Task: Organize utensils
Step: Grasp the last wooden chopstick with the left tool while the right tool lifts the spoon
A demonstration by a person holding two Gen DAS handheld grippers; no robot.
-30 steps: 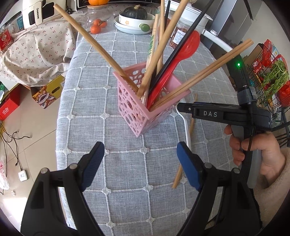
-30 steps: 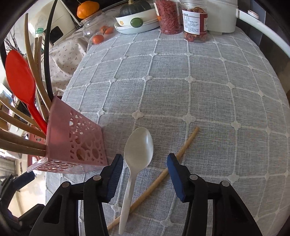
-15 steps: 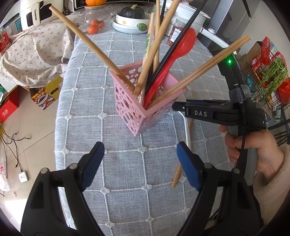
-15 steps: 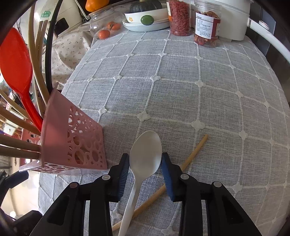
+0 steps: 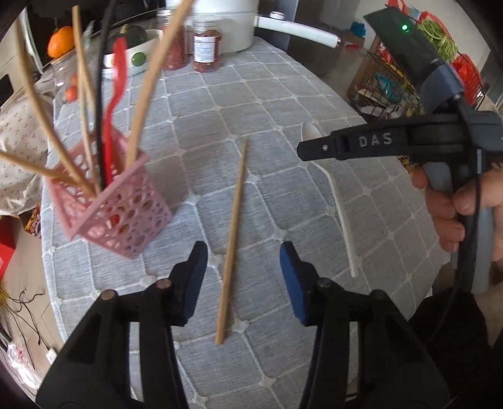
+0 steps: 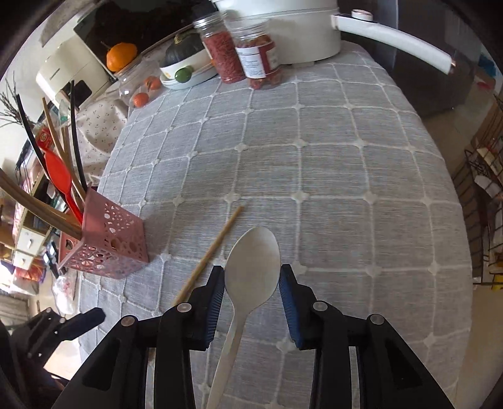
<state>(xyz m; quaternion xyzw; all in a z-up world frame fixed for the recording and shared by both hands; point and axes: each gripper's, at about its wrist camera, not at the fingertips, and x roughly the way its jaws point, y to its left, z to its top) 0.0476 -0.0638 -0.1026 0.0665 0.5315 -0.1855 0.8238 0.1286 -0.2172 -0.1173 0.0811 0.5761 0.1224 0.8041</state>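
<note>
A wooden chopstick [image 5: 232, 239] lies loose on the grey checked tablecloth [image 5: 283, 103]. My left gripper [image 5: 243, 273] straddles its near end; the jaws are closing, and neither blue pad touches it. My right gripper [image 6: 251, 283] is shut on the bowl of a white spoon [image 6: 253, 258], whose handle runs back under the gripper. The left wrist view shows that spoon [image 5: 342, 214] below the right gripper's black finger [image 5: 317, 149]. A pink perforated basket [image 5: 119, 217] holds several chopsticks and a red spoon [image 5: 118, 69]. From the right wrist the basket [image 6: 110, 248] sits left of the chopstick [image 6: 207, 254].
At the table's far end stand two jars [image 6: 248, 53], a white cooker [image 6: 283, 28], and a bowl with a dark squash [image 6: 185, 59]. A wire rack [image 5: 386, 85] stands past the table's right edge. A person's hand [image 5: 456, 204] holds the right gripper.
My left gripper swung right, from facing the basket to over the loose chopstick, and its jaws narrowed. My right gripper closed on the white spoon's bowl and shifted right, away from the basket.
</note>
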